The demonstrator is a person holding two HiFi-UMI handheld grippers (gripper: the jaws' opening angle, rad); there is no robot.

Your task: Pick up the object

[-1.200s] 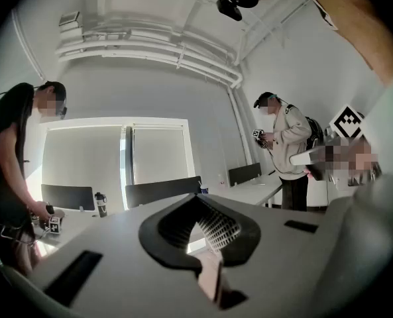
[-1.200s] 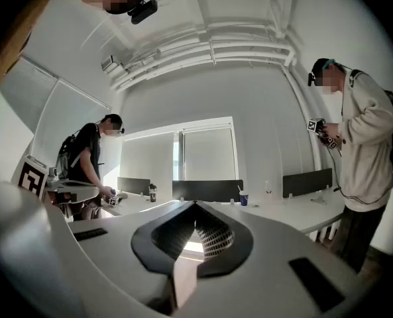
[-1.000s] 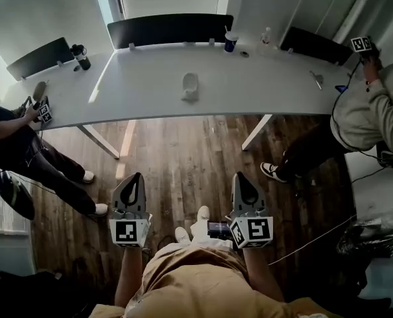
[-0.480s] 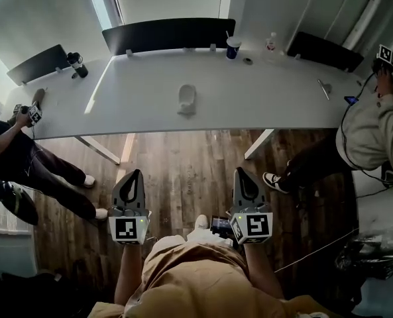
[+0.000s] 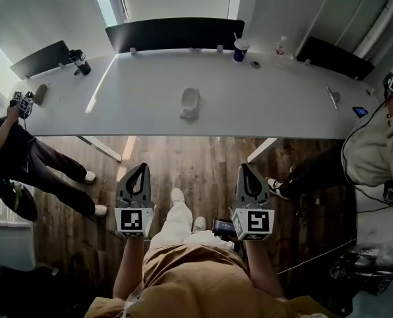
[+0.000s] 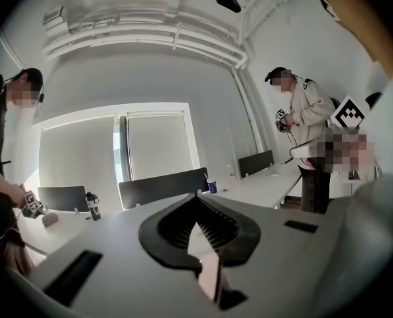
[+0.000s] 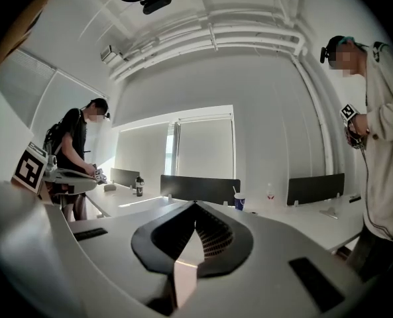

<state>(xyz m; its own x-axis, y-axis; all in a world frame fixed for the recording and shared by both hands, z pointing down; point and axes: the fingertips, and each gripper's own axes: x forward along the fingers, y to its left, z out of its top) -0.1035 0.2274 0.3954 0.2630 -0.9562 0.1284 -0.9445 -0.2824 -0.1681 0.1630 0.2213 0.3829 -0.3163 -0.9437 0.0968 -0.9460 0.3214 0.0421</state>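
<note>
Two grippers are held close to the person's body, low in the head view: the left gripper (image 5: pixel 138 176) at about 7 o'clock and the right gripper (image 5: pixel 247 176) at about 5 o'clock. Each gripper view shows its jaws pressed fully together with nothing between them, so both are empty.

Beyond them is a strip of wooden floor (image 5: pixel 196 161), and then the long white table (image 5: pixel 282 105). The task's thing, a small pale grey rounded object (image 5: pixel 190 103), lies alone on the table at 12 o'clock, well apart from both grippers. I cannot tell what kind of object it is.

Farther away, a blue cup (image 5: pixel 240 50) stands at the far edge at 1 o'clock and a dark bottle (image 5: pixel 81 61) at 10 o'clock.

I judge that the task is at its beginning, in the approach and before any reaching. The next move calls for stepping up to the table, spreading the jaws of one gripper, and lowering them on both sides of the object before closing.
</note>
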